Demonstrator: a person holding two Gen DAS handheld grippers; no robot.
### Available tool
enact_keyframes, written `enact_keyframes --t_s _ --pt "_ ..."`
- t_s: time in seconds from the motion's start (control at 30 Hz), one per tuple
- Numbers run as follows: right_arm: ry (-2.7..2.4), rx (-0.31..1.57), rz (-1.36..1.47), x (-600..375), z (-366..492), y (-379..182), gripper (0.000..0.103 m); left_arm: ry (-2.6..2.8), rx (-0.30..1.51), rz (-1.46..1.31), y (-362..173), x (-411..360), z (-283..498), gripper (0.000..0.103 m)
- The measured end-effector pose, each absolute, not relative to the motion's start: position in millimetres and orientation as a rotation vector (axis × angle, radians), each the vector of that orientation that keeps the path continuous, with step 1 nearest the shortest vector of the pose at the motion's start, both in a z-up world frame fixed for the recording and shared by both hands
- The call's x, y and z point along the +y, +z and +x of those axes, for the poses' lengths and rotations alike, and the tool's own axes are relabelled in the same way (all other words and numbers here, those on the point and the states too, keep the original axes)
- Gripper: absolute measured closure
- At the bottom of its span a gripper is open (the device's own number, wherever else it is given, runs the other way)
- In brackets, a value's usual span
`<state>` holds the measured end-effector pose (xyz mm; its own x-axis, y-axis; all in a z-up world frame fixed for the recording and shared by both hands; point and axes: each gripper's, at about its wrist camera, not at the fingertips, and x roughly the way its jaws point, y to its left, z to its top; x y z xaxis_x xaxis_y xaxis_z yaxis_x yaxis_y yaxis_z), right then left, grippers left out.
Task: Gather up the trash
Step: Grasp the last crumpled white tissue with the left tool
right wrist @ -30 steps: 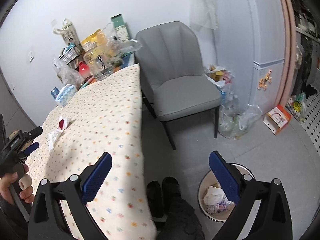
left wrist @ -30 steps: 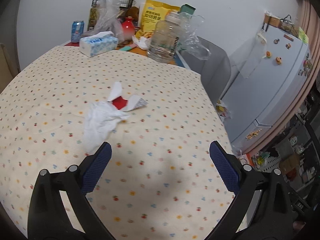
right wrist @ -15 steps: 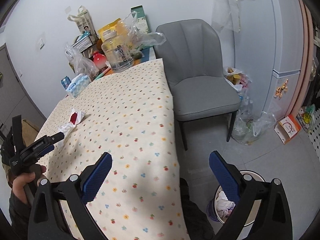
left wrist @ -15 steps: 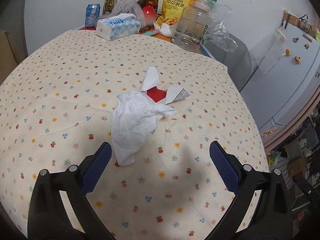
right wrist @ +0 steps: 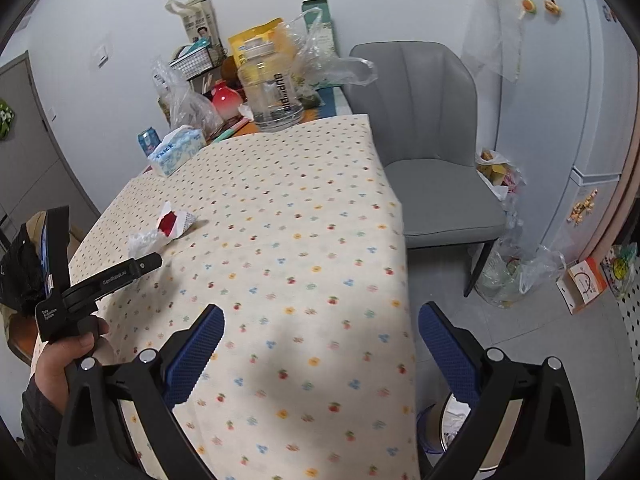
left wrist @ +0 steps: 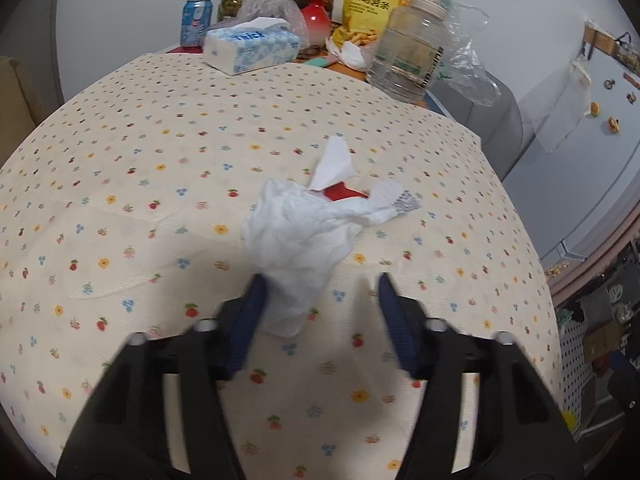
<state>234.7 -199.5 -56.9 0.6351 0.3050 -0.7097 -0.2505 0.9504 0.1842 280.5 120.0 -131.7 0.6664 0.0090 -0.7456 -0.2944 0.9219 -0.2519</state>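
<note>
Down and closer came the left claw (left wrist: 320, 308), its jaws closing around the tissue's (left wrist: 298, 240) near end on the table (left wrist: 160, 200), not pinching yet. Right claw (right wrist: 320, 344) stood wide apart, empty, over the table edge.

both wrists angled down – share tablecloth (left wrist: 160, 200)

Crumpled white tissue (left wrist: 298, 246) lying limp on the flowered tablecloth, its narrow tail toward 6 o'clock. Touching it at 1 o'clock, a torn white wrapper (left wrist: 344, 184) (red inside, flaps splayed open), flat.
</note>
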Motion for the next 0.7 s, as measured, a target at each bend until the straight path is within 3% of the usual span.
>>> enact_keyframes --t_s 0.03,0.07,0.5,0.7 --pt "0.323 0.822 0.062 -195 235 -56 0.008 0.184 0.834 -0.378 -133 124 279 0.087" --pt "0.333 0.819 0.049 -188 236 -54 0.008 0.189 0.841 -0.397 -134 130 277 0.095" --pt "0.468 0.803 -0.061 -99 250 -44 0.008 0.228 0.714 -0.459 -103 188 230 0.098" --pt "0.514 0.811 -0.095 -58 267 -47 0.017 0.243 0.680 -0.482 -101 210 225 0.097"
